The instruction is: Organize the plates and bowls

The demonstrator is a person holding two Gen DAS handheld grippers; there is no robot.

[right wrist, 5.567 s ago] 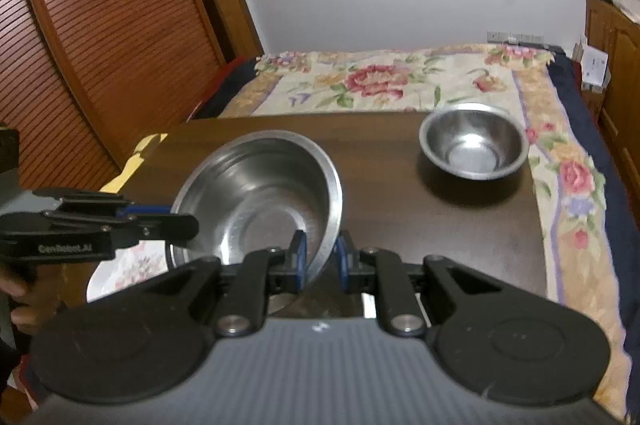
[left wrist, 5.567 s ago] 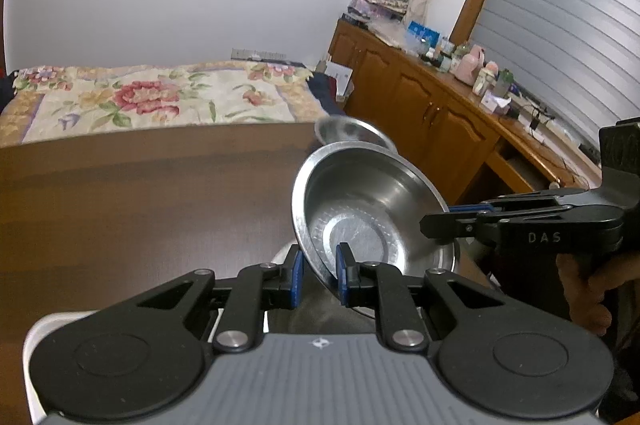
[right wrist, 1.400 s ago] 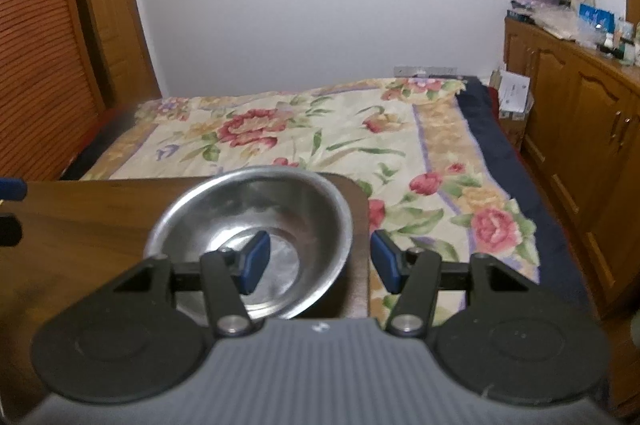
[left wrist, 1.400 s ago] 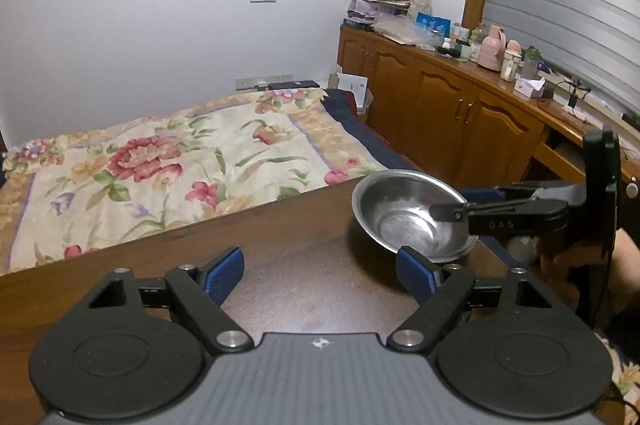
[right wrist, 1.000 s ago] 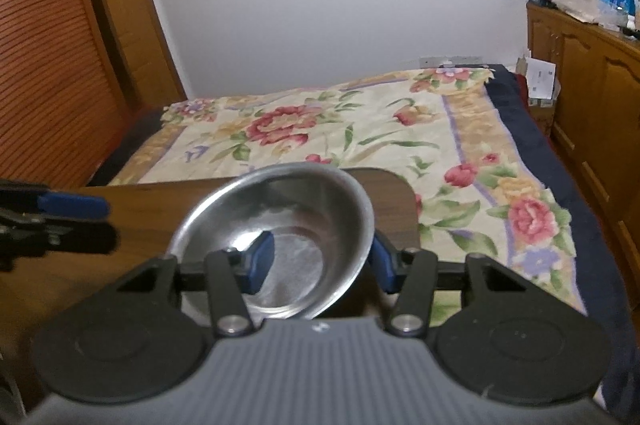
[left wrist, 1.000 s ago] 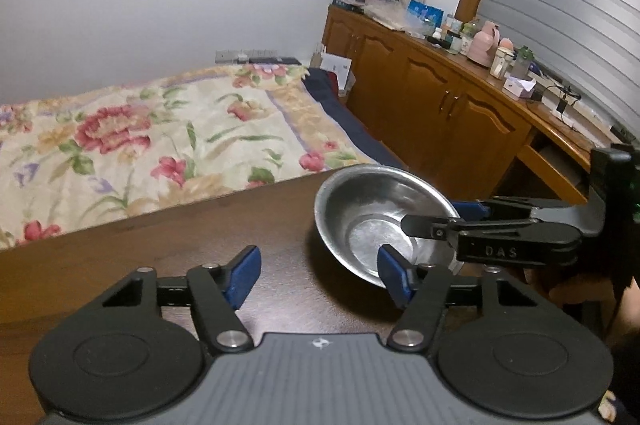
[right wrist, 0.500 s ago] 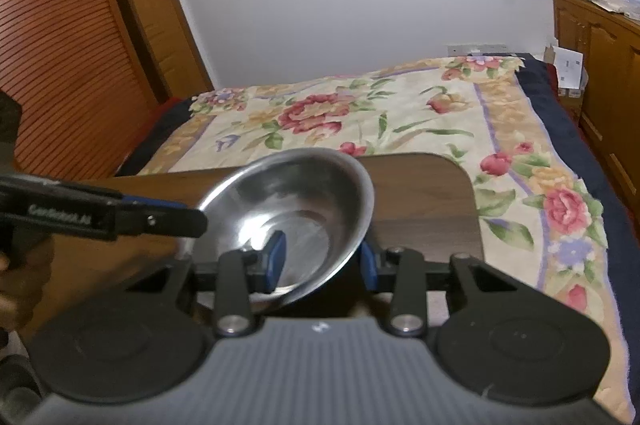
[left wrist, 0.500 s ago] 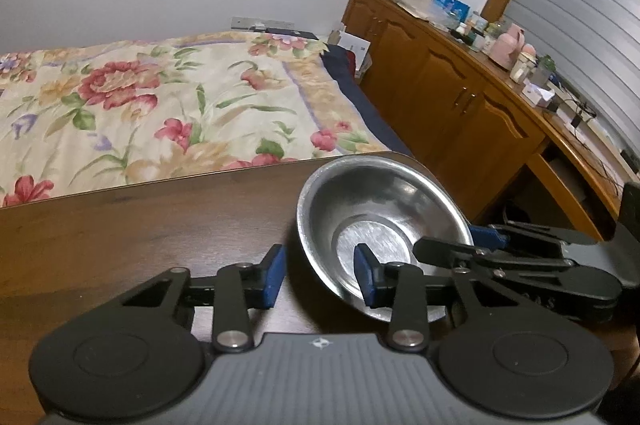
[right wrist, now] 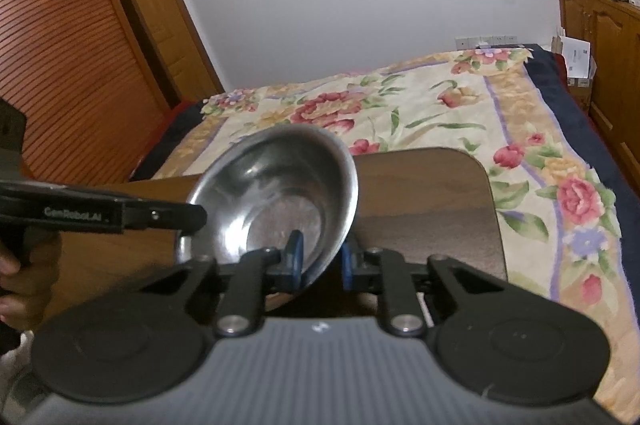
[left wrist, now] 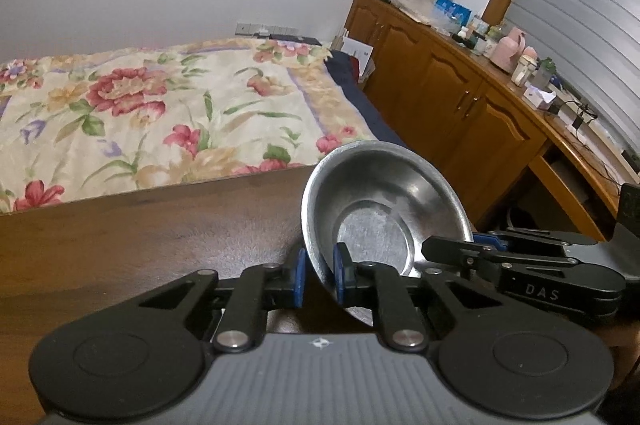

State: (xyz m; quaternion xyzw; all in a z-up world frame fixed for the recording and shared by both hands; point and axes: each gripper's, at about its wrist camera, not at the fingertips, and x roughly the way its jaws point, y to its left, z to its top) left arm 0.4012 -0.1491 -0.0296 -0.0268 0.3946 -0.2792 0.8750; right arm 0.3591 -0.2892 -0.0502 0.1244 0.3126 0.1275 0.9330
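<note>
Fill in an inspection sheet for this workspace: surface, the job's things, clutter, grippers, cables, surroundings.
Surface: dark wooden table, with a rounded corner showing in the right wrist view.
Job's things: one steel bowl, empty and tilted, held by its rim from two sides; no plates seen.
Clutter: nothing seen.
Grippers: the left gripper has its fingers closing, with the bowl's rim between them. The right gripper is shut on the rim on the other side of the bowl.
Cables: thin cables on the sideboard top; none on the table.
Surroundings: bed with a floral cover beyond the table; wooden sideboard crowded with small bottles and boxes.
</note>
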